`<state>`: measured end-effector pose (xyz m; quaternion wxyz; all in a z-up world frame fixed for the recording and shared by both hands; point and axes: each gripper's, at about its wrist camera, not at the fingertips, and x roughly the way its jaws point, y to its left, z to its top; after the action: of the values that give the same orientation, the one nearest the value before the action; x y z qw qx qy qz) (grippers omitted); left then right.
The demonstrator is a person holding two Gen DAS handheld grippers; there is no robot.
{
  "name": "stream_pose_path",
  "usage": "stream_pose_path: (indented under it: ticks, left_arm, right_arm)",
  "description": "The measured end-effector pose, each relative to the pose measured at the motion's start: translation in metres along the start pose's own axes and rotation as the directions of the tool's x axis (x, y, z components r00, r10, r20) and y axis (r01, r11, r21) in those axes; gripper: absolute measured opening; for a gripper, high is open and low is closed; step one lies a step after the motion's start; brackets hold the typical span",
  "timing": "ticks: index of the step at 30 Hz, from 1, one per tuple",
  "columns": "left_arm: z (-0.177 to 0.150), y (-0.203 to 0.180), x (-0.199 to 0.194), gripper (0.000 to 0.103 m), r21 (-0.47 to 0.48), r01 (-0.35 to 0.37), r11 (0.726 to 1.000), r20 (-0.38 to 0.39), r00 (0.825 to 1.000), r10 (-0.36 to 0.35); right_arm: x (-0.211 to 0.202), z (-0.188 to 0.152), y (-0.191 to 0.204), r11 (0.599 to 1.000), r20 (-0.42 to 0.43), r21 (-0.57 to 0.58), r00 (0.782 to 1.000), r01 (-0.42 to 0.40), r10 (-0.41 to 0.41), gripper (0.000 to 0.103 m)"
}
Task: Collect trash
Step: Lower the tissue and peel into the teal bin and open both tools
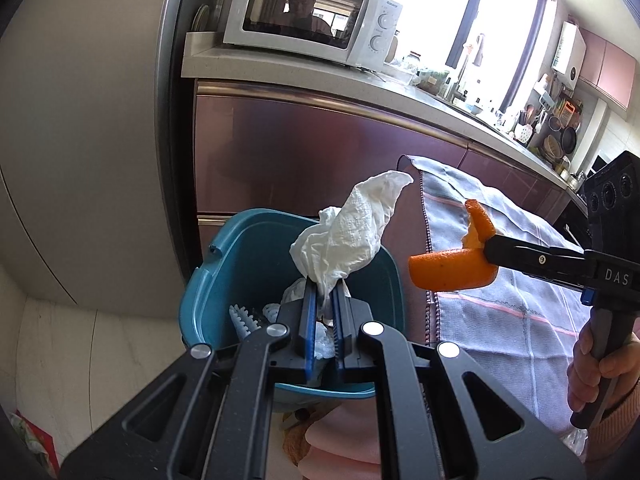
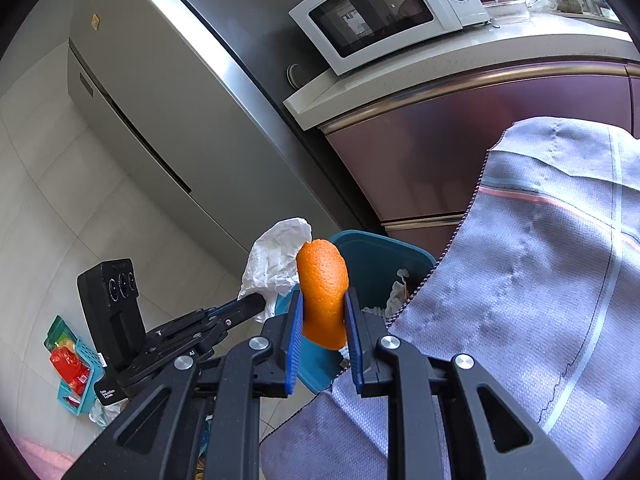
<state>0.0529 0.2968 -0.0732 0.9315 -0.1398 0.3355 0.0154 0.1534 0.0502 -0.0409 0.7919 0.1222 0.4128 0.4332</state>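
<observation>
Low in the left wrist view, the left gripper (image 1: 325, 292) has its blue fingers nearly closed on a white tissue (image 1: 352, 228) that rises above the teal bin (image 1: 224, 272), while the right gripper (image 1: 486, 256) comes in from the right edge, clamped on an orange peel (image 1: 452, 268) beside a grey cloth (image 1: 500, 320). That view alone looks down into the bin, where white scraps lie. Only the right wrist view shows the fridge (image 2: 160, 100) at upper left and a basket (image 2: 74, 368) on the floor at lower left; there the peel (image 2: 324, 292) stands upright between the fingers, centre frame.
</observation>
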Motion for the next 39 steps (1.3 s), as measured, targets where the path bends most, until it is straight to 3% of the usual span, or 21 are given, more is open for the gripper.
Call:
stream_pose_path:
  ticks: [22,39]
  left_arm:
    - [0.000,0.007,0.011,0.008,-0.021,-0.018,1.000,-0.015,1.000,0.017]
    - [-0.003,0.014,0.031,0.008,-0.041,-0.041,0.998,-0.053,0.998,0.038]
  right_arm:
    - [0.015,0.003,0.007,1.000,-0.023,-0.005,1.000,0.016,-0.016,0.019]
    - [0.050,0.005,0.011,0.999,-0.074,-0.007,0.997,0.038,-0.038,0.019]
